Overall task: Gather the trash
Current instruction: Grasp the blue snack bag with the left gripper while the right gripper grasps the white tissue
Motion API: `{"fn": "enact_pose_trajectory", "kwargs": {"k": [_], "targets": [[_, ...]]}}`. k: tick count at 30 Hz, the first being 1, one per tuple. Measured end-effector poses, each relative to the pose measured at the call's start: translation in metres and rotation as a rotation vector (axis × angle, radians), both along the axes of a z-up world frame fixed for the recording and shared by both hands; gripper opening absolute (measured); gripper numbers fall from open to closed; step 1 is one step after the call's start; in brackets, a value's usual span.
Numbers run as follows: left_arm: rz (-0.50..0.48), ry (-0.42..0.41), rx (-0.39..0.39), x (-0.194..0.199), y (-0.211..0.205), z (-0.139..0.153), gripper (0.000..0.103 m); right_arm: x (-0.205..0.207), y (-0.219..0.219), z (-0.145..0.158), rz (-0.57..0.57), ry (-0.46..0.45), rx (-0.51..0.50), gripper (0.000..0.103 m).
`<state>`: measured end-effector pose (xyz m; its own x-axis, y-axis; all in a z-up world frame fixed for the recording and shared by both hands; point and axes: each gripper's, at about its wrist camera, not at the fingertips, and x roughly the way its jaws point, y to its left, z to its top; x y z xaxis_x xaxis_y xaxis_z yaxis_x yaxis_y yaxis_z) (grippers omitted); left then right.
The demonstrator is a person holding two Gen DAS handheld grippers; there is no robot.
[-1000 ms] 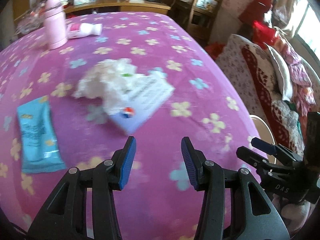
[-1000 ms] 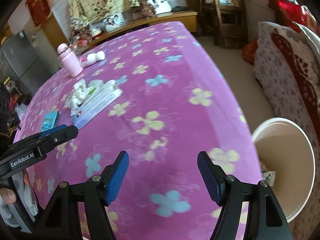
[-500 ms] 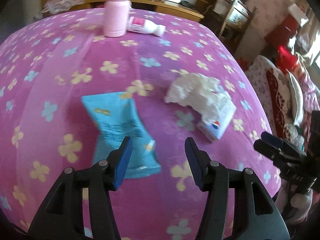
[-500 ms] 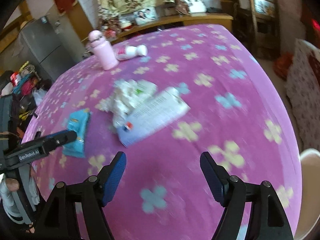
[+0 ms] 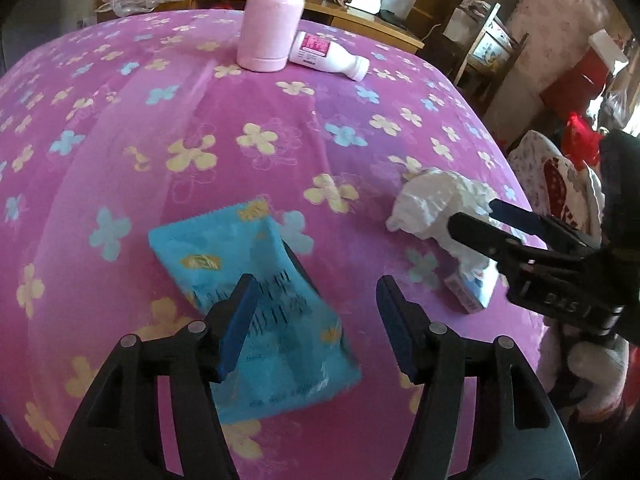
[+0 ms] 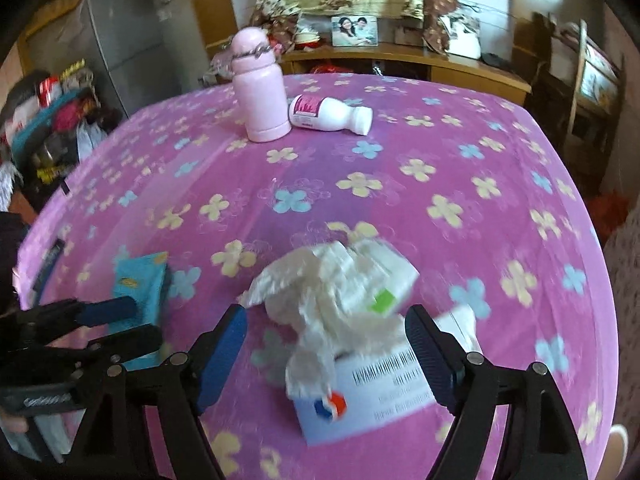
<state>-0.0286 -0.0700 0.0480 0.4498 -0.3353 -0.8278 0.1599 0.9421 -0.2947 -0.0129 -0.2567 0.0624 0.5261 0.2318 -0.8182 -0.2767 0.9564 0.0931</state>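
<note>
A blue snack wrapper [image 5: 256, 304] lies flat on the pink flowered tablecloth [image 5: 208, 128]. My left gripper [image 5: 314, 320] hovers over its near end, jaws opening, pads not pressing on it. To the right, crumpled white tissue [image 5: 436, 204] rests on a small white carton [image 5: 472, 292]. In the right wrist view the tissue [image 6: 332, 288] and carton [image 6: 372, 400] lie between the widening jaws of my right gripper [image 6: 328, 356], which grips nothing. The wrapper [image 6: 140, 284] shows at the left there.
A pink flask [image 5: 272, 16] stands at the far side, with a white bottle [image 5: 328, 56] lying beside it. Wooden furniture [image 6: 440, 64] lines the wall behind. A patterned sofa [image 5: 560, 176] sits past the table's right edge.
Both grippers swept left across the table and opened wider. The left now sits over the blue wrapper. The right left the bucket by the table's edge and reached the tissue and carton.
</note>
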Motion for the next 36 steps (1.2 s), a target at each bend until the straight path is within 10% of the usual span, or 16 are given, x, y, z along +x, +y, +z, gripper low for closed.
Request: {"fn": "enact_pose_trajectory", "kwargs": {"k": [3, 6, 12, 21, 25, 30, 36], "targets": [[-0.012, -0.011, -0.018, -0.001, 0.005, -0.001, 0.06, 0.009, 0.011, -0.011, 0.019, 0.008, -0.027, 0.077], [-0.016, -0.002, -0.023, -0.002, 0.009, 0.001, 0.06, 0.012, 0.018, -0.023, 0.028, 0.016, -0.041, 0.046], [-0.005, -0.008, -0.045, -0.01, 0.03, 0.019, 0.06, 0.006, 0.017, -0.018, 0.036, -0.014, -0.041, 0.026], [0.032, 0.071, -0.009, -0.014, 0.032, -0.012, 0.069, -0.002, 0.015, -0.007, 0.045, -0.024, 0.016, 0.024], [0.027, 0.042, 0.022, -0.014, 0.022, -0.014, 0.07, 0.001, 0.016, -0.008, 0.032, -0.031, 0.0, 0.066], [0.021, 0.002, 0.095, -0.014, 0.012, -0.016, 0.071, 0.01, 0.019, -0.014, 0.033, -0.007, 0.016, 0.067], [0.028, 0.009, 0.074, -0.014, 0.018, -0.016, 0.047, -0.002, 0.04, -0.025, 0.094, -0.017, -0.04, 0.024]]}}
